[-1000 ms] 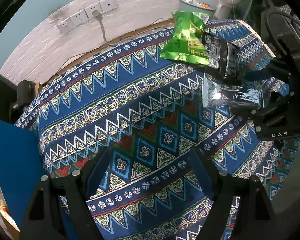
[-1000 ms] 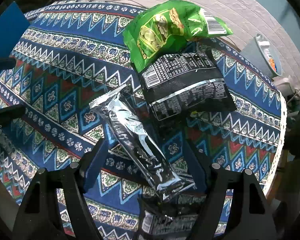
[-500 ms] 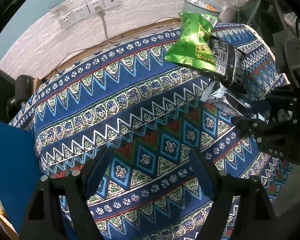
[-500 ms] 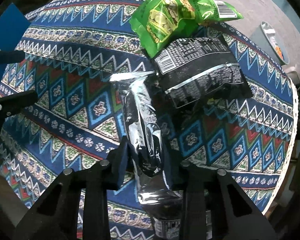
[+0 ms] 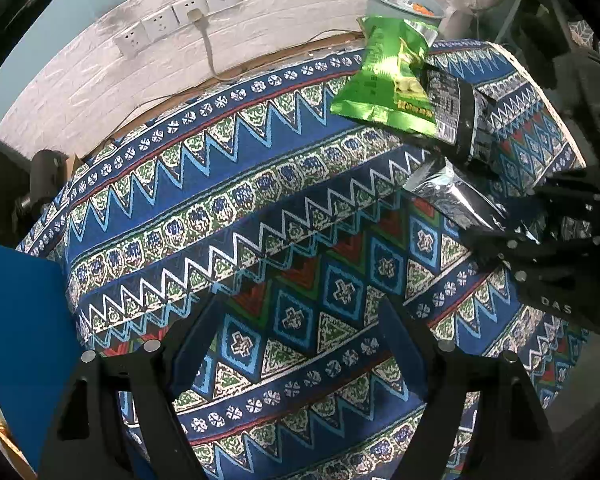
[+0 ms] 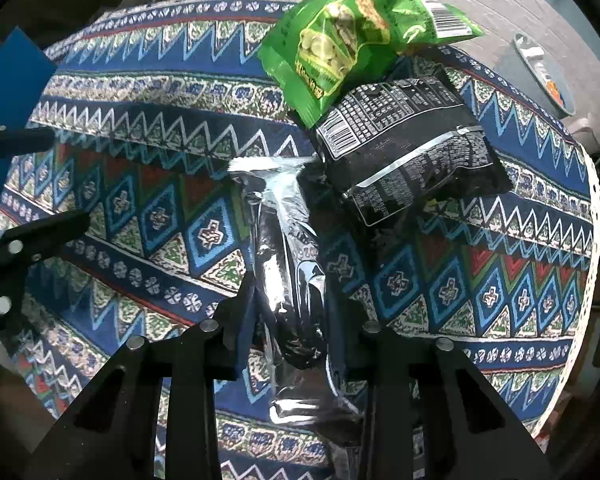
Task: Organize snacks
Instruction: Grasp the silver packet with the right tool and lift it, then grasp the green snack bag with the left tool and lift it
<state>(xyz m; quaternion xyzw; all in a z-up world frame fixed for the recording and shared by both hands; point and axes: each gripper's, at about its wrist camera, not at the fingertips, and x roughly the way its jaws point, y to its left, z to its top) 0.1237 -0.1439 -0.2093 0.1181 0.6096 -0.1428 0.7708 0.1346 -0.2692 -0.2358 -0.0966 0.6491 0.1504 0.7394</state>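
My right gripper has just clenched its jaws on the silver packet, which lies on the table just beside the black bag; my left gripper hangs released, so lifting comes next.

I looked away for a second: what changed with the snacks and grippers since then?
The right gripper closed from open onto the silver packet and swung it straighter. The left gripper stayed open and empty; the green bag and black bag stayed put.
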